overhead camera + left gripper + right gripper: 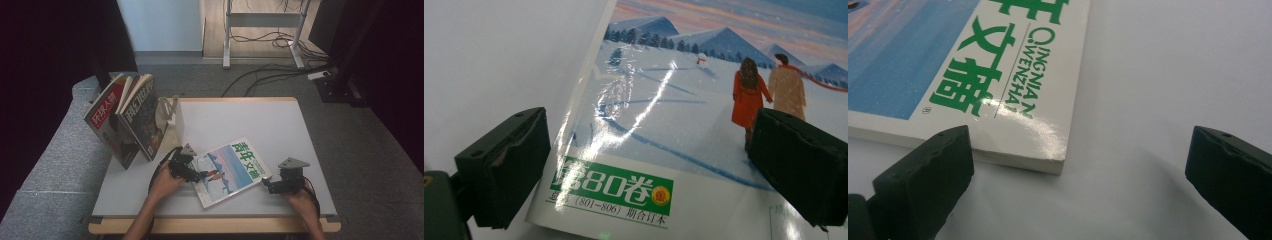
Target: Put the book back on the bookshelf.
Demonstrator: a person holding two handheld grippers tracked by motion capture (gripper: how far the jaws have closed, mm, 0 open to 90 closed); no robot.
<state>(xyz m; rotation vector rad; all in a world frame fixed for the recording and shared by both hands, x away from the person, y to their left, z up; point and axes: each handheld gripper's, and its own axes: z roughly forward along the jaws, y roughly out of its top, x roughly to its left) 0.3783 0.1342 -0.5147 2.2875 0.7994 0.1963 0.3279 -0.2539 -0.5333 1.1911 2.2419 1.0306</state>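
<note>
White desk (300,135), one magazine (231,171) flat near its front edge, both grippers at its corners.

Left gripper (199,176): fingers (504,165) released wide, straddling the magazine's lower corner, one over bare desk, one over the cover; nothing grasped. Cover shows a snow scene with two walkers; green label reads "80卷", under it "(801–806) 期合订本". Right gripper (266,184): fingers (923,175) released, just short of the opposite corner, not touching it. Title in green characters, with "QINGNIAN WENZHAI" beside them. Two books (127,117) stand against a stand (170,117) at the desk's far left.
</note>
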